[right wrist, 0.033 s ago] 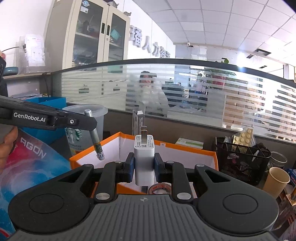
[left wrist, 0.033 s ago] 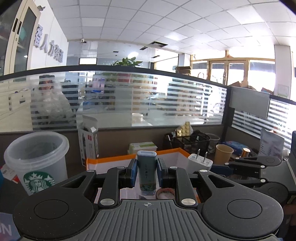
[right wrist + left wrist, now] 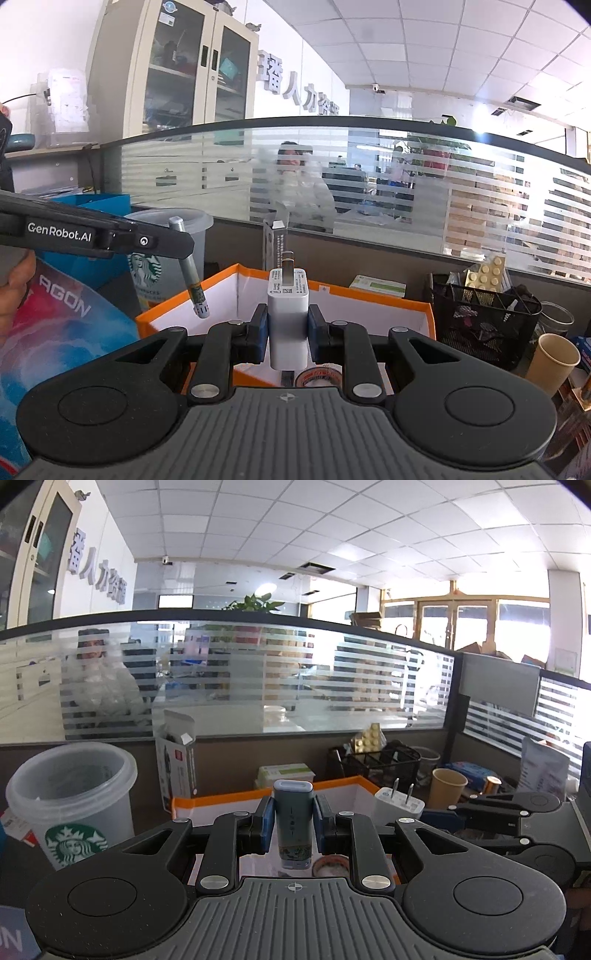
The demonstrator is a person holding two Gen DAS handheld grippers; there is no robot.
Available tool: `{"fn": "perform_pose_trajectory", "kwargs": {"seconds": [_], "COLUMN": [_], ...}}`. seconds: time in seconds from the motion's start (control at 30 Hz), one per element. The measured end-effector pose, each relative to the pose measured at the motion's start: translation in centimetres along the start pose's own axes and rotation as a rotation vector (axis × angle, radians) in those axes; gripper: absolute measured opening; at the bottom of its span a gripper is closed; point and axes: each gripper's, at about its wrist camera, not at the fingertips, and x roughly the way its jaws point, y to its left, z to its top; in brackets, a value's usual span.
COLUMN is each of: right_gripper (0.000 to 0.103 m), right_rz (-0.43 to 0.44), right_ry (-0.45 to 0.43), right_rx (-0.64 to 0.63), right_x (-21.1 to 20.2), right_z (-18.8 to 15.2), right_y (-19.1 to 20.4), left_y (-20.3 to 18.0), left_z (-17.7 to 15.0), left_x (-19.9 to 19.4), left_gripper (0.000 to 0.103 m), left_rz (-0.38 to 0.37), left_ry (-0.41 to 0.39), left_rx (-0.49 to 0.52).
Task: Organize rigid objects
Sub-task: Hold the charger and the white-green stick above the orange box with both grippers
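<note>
My left gripper is shut on a small grey-green tube-shaped device, held upright above the orange-rimmed white box. My right gripper is shut on a white plug charger, also above the orange box. In the left wrist view the charger and right gripper show at right. In the right wrist view the left gripper's arm shows at left with the device hanging tilted over the box's left corner. A tape roll lies in the box.
A clear Starbucks cup stands left of the box. A black mesh organiser and a paper cup stand to the right. A tall white carton and a green-white pack stand behind, against the glass partition.
</note>
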Motion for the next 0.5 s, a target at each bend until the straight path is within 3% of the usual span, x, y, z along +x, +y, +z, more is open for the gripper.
{"fn": "perform_pose_trajectory", "kwargs": {"seconds": [0.5], "right_gripper": [0.019], "right_rz": [0.021], "right_ry": [0.058], "right_rx": [-0.021], "right_x": [5.4], "right_z": [0.3], "right_y": [-0.2], "left_y": [2.5], "left_z": [-0.7], "left_x": [5.2], "left_gripper": [0.02], "left_rz": [0.007], "left_ry": [0.071], "left_rx": [-0.058]}}
